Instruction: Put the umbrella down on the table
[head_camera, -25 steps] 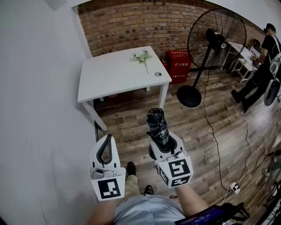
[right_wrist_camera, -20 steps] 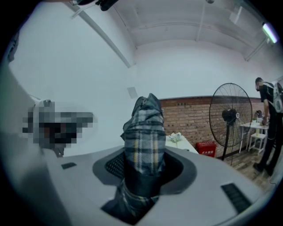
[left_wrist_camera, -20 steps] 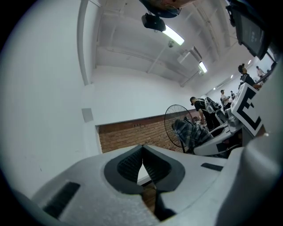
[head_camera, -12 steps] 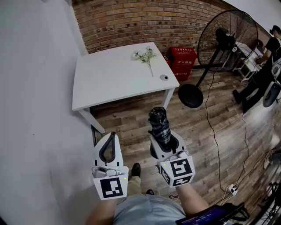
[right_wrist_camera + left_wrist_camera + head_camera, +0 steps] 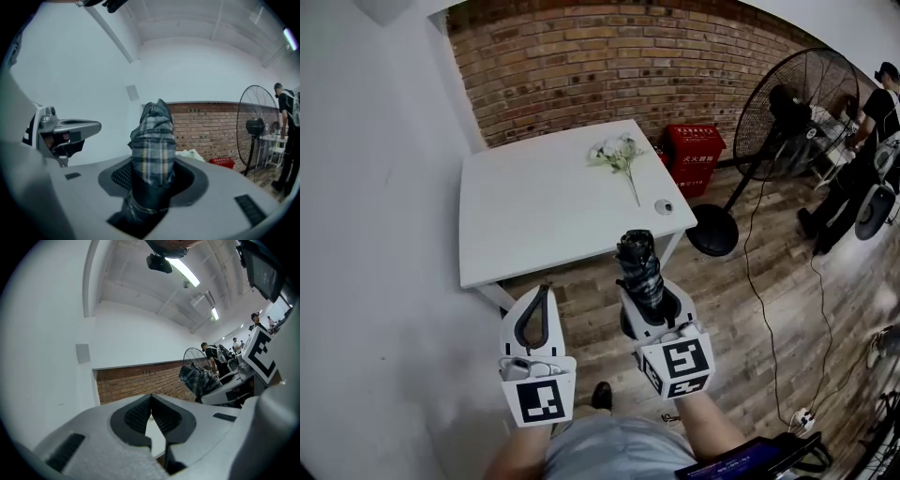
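A folded dark plaid umbrella (image 5: pixel 639 265) sticks forward out of my right gripper (image 5: pixel 651 302), whose jaws are shut on its lower part; in the right gripper view the umbrella (image 5: pixel 152 150) fills the gap between the pads. My left gripper (image 5: pixel 536 314) is beside it to the left, shut and empty, its tips meeting in the left gripper view (image 5: pixel 151 399). Both are held over the wooden floor just short of the near edge of the white table (image 5: pixel 539 211).
On the table lie a sprig of pale flowers (image 5: pixel 619 155) and a small round object (image 5: pixel 663 207). A brick wall runs behind it, a white wall on the left. A red box (image 5: pixel 694 150), a large standing fan (image 5: pixel 797 108) and a person (image 5: pixel 862 141) are to the right.
Both grippers have moved forward toward the table, which now appears nearer and larger. The right gripper still holds the umbrella the same way.
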The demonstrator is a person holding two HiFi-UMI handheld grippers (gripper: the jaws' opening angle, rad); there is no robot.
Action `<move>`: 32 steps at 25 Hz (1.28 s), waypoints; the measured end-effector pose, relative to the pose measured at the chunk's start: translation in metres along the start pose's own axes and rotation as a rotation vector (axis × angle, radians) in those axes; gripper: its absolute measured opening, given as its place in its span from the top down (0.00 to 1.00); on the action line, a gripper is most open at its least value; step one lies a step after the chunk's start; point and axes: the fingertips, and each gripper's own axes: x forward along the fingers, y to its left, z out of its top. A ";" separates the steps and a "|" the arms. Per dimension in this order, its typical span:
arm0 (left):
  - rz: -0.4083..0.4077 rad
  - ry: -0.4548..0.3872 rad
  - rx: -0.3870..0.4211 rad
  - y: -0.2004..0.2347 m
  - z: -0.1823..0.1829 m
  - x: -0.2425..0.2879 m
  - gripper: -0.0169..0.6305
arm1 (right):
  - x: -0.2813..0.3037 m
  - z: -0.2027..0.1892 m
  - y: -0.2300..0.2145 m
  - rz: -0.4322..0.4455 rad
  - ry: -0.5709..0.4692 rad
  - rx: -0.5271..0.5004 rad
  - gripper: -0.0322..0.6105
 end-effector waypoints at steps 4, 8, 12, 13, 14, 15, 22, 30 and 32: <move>-0.007 -0.012 -0.002 0.021 -0.004 0.028 0.96 | 0.032 0.013 -0.005 -0.019 -0.009 -0.012 0.66; -0.008 -0.018 0.000 0.034 -0.009 0.050 0.96 | 0.053 0.022 -0.012 -0.033 -0.018 -0.024 0.66; -0.012 -0.012 -0.010 0.043 -0.015 0.071 0.96 | 0.071 0.033 -0.023 -0.054 -0.029 -0.031 0.66; -0.013 -0.010 -0.011 0.044 -0.018 0.075 0.96 | 0.075 0.033 -0.026 -0.058 -0.028 -0.032 0.66; -0.015 -0.007 -0.010 0.045 -0.020 0.079 0.96 | 0.078 0.032 -0.029 -0.062 -0.025 -0.033 0.66; -0.017 -0.002 -0.008 0.044 -0.023 0.084 0.96 | 0.081 0.030 -0.034 -0.065 -0.021 -0.031 0.66; -0.015 0.035 -0.018 0.047 -0.043 0.130 0.96 | 0.123 0.022 -0.066 -0.066 0.001 -0.011 0.66; 0.008 0.069 0.021 0.063 -0.058 0.224 0.96 | 0.209 0.021 -0.123 -0.036 0.027 0.008 0.66; 0.018 0.086 0.023 0.067 -0.063 0.246 0.96 | 0.232 0.021 -0.135 -0.023 0.034 0.017 0.66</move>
